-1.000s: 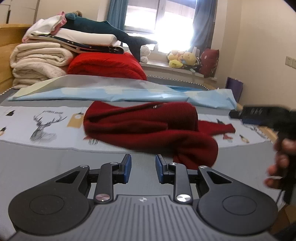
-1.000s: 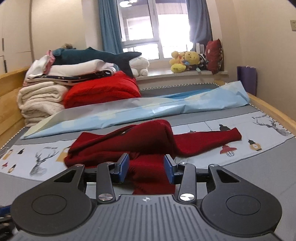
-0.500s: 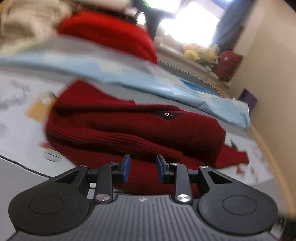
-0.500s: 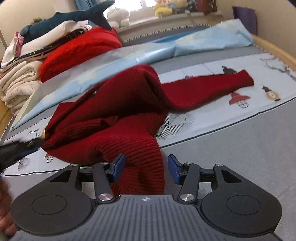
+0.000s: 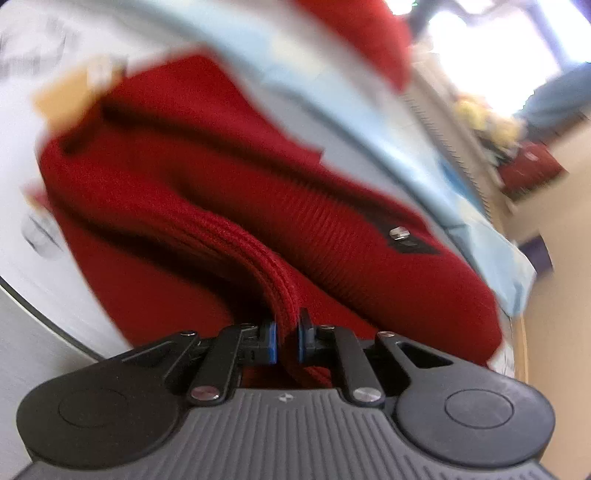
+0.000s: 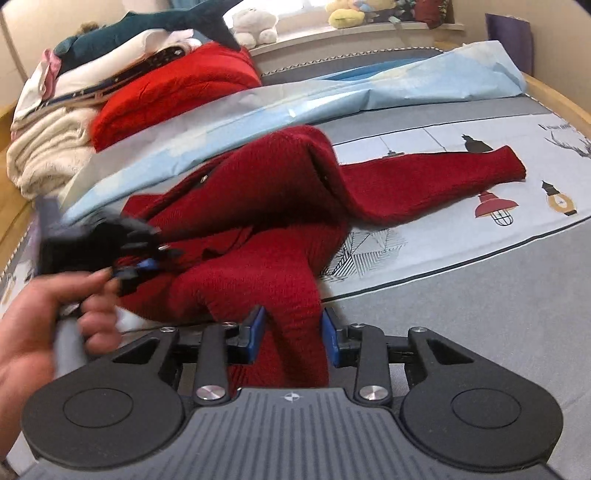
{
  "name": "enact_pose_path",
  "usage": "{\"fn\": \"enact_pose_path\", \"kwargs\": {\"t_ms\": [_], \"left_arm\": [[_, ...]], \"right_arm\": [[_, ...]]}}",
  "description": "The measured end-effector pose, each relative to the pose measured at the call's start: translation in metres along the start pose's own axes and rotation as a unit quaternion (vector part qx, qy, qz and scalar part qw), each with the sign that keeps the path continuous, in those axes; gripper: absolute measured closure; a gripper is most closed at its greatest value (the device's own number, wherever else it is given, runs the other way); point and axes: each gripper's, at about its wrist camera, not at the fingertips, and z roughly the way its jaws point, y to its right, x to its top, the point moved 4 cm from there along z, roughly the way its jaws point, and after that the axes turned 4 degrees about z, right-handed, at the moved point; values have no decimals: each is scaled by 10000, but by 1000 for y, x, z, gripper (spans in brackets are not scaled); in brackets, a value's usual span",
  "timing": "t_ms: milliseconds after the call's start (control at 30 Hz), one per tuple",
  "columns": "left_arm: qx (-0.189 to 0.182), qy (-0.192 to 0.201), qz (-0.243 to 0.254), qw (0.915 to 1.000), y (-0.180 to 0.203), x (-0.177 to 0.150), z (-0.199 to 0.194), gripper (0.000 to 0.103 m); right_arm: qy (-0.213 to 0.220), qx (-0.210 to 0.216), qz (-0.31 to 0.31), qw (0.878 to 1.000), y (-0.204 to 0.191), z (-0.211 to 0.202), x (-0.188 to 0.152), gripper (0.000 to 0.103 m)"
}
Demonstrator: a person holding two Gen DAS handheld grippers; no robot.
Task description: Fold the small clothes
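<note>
A crumpled dark red knit sweater (image 6: 258, 206) lies on the printed bed sheet (image 6: 461, 236), one sleeve stretched to the right. In the left wrist view my left gripper (image 5: 286, 341) is shut on a ribbed fold of the sweater (image 5: 258, 221). It also shows in the right wrist view (image 6: 140, 267), held by a hand at the sweater's left edge. My right gripper (image 6: 291, 338) is open, its jaws on either side of a hanging part of the sweater near the front.
A light blue sheet (image 6: 332, 96) lies across the bed behind the sweater. A stack of folded blankets and a red blanket (image 6: 173, 85) stands at the back left. Plush toys (image 6: 347, 14) sit on the windowsill. A wooden bed rail (image 6: 557, 99) runs along the right.
My left gripper has moved in onto the sweater and shut on a ribbed fold. My right gripper has come forward so the sweater's front part lies between its open jaws.
</note>
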Motion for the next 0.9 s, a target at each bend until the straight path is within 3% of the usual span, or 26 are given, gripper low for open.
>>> {"fn": "enact_pose_path", "kwargs": {"t_ms": [67, 167, 233, 367, 467, 567, 700, 833, 900], "left_arm": [[-44, 276, 633, 9976, -10, 2, -46, 93], [191, 478, 1313, 9900, -49, 4, -115, 94], [488, 378, 1397, 9883, -89, 1, -151, 94], [1169, 2, 1065, 9874, -170, -15, -197, 94], [1548, -324, 1160, 9806, -209, -32, -207, 94], [1527, -718, 1122, 9793, -229, -44, -201, 93], [1276, -864, 841, 9845, -243, -43, -195, 92], [1244, -1048, 896, 9826, -248, -39, -183, 92], [1274, -1080, 967, 9812, -247, -39, -177, 92]], "right_arm": [[118, -19, 133, 9998, 5, -5, 4, 67], [263, -62, 356, 9990, 12, -12, 11, 66], [365, -44, 536, 9979, 16, -17, 13, 64], [483, -161, 652, 9966, 17, -19, 11, 63], [433, -252, 730, 9961, 17, -13, 7, 61], [155, -337, 828, 9959, 18, 0, -2, 58], [-539, -486, 917, 9931, 17, 32, -24, 57], [-1147, -632, 828, 9879, 9, 60, -48, 57], [-1234, -679, 707, 9875, 3, 68, -56, 59]]}}
